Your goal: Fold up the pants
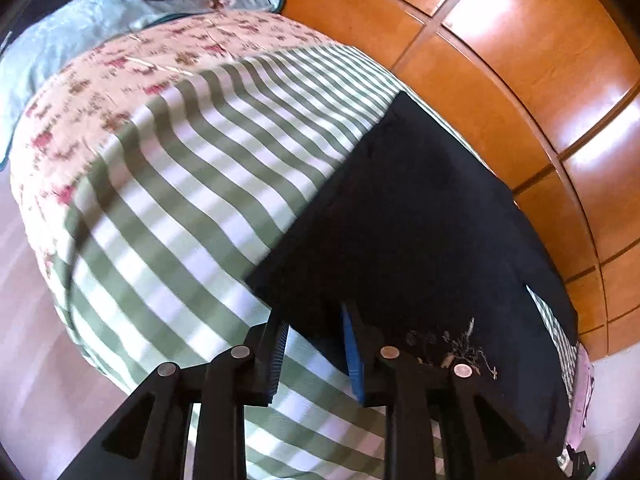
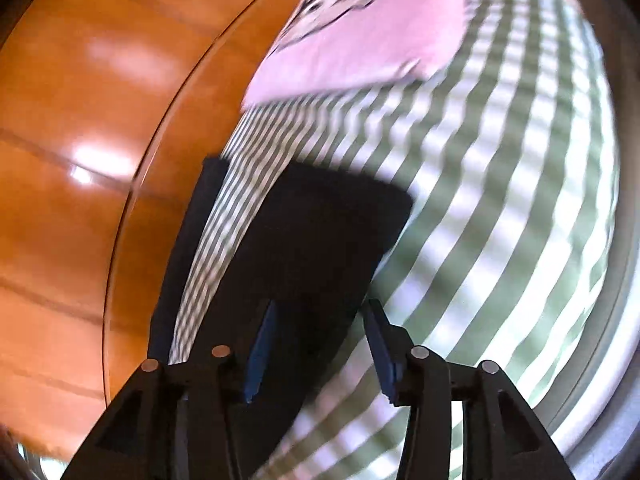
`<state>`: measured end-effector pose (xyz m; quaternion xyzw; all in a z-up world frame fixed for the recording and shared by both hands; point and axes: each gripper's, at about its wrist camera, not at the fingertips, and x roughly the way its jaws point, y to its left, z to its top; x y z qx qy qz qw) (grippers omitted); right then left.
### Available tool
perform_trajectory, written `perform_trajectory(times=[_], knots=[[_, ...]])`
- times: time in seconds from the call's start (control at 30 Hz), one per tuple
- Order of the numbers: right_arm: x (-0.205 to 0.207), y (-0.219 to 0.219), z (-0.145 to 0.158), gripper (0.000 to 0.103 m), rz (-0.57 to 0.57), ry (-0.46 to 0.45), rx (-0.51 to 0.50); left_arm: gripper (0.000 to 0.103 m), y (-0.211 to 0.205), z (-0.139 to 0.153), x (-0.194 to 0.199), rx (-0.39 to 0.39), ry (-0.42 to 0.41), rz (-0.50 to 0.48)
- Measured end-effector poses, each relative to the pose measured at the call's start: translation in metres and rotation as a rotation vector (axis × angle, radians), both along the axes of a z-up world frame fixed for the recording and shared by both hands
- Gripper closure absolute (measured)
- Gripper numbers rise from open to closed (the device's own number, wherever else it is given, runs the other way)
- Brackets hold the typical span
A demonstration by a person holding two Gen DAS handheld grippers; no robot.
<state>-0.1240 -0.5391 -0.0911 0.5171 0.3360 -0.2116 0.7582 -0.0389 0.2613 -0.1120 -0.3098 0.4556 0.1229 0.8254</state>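
Left wrist view
- Left gripper [image 1: 314, 356]: fingers parted, nothing between them; only the striped cover shows in the gap.
- Pants [image 1: 420, 240]: dark cloth lying flat on the bed, spreading from the fingers toward 1 o'clock; one edge runs just beside the right-hand blue pad [image 1: 354, 360]. Whether that pad touches the cloth cannot be told.
- Bed cover [image 1: 192, 184]: green and white stripes, filling the middle and the 9 o'clock side.
- Flowered blanket [image 1: 120, 76]: pink, toward 11 o'clock, beyond the stripes.
- Pale blue cloth [image 1: 60, 32]: at the far edge, past the flowered blanket.
- Wardrobe [image 1: 520, 60]: orange wooden panels from 12 to 3 o'clock.

Right wrist view
- Right gripper [image 2: 320, 348]: fingers released and spread apart, gripping nothing.
- Pants [image 2: 312, 240]: dark folded shape straight ahead at 12 o'clock, lying on the striped bed cover [image 2: 500, 200]; its near end reaches between the fingers, apart from both pads. A narrow dark strip lies at its 9 o'clock side with stripes between.
- Pink cloth [image 2: 360, 32]: with a dark print, at 12 o'clock beyond the pants.
- Wardrobe [image 2: 80, 120]: orange wood at 9 o'clock.
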Motion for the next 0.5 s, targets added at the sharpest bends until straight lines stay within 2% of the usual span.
perform_trajectory(times=[0.07, 0.1, 0.13, 0.17, 0.2, 0.3, 0.37, 0.43, 0.5], knots=[[0.003, -0.014, -0.003, 0.055, -0.033, 0.015, 0.002, 0.076, 0.008, 0.005, -0.007, -0.004, -0.009, 0.023], [0.005, -0.019, -0.004, 0.059, -0.044, 0.025, 0.001, 0.076, 0.011, 0.007, -0.010, -0.003, -0.014, 0.032], [0.008, -0.024, -0.005, 0.065, -0.044, 0.029, -0.005, 0.076, 0.012, 0.009, -0.010, 0.000, -0.018, 0.037], [0.012, -0.025, -0.004, 0.083, -0.037, 0.040, -0.020, 0.076, 0.014, 0.012, -0.013, 0.003, -0.023, 0.043], [0.014, -0.026, -0.003, 0.088, -0.036, 0.062, -0.041, 0.076, 0.019, 0.011, -0.020, 0.008, -0.026, 0.047], [0.010, -0.025, 0.012, 0.092, -0.053, 0.034, -0.119, 0.076, 0.024, 0.023, -0.025, 0.061, -0.046, 0.068], [0.010, -0.024, 0.017, 0.092, -0.059, 0.074, -0.192, 0.076, 0.030, 0.033, -0.027, 0.069, -0.077, 0.078], [0.012, -0.025, 0.003, 0.092, -0.030, 0.143, -0.182, 0.076, 0.036, 0.042, -0.025, 0.059, -0.098, 0.075], [0.010, -0.025, -0.005, 0.092, -0.024, 0.166, -0.176, 0.076, 0.038, 0.048, -0.019, 0.053, -0.113, 0.074]])
